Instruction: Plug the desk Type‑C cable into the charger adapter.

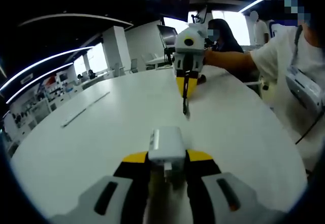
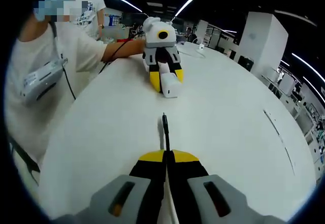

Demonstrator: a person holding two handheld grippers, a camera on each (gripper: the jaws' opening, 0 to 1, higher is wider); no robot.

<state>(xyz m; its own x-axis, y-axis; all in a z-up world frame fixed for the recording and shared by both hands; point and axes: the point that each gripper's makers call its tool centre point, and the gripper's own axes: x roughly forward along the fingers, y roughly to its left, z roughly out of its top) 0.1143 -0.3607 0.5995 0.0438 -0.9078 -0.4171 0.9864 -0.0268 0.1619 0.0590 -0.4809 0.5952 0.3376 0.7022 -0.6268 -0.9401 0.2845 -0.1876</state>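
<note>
In the left gripper view my left gripper point(image 1: 166, 159) is shut on the white charger adapter point(image 1: 165, 144), which sticks out forward between the yellow-tipped jaws above the white table point(image 1: 101, 142). Facing it across the table, my right gripper point(image 1: 186, 84) holds a thin dark Type-C cable point(image 1: 186, 102) whose plug end points toward the adapter, a short gap away. In the right gripper view my right gripper point(image 2: 166, 155) is shut on the dark cable point(image 2: 165, 130), its tip aimed at the adapter point(image 2: 170, 86) held in my left gripper point(image 2: 166, 76).
A person in a white shirt point(image 2: 45, 82) stands at the table's edge, with a small pouch on a strap across the chest. A long thin strip point(image 1: 84, 109) lies on the table to the left. Desks and other people are in the background.
</note>
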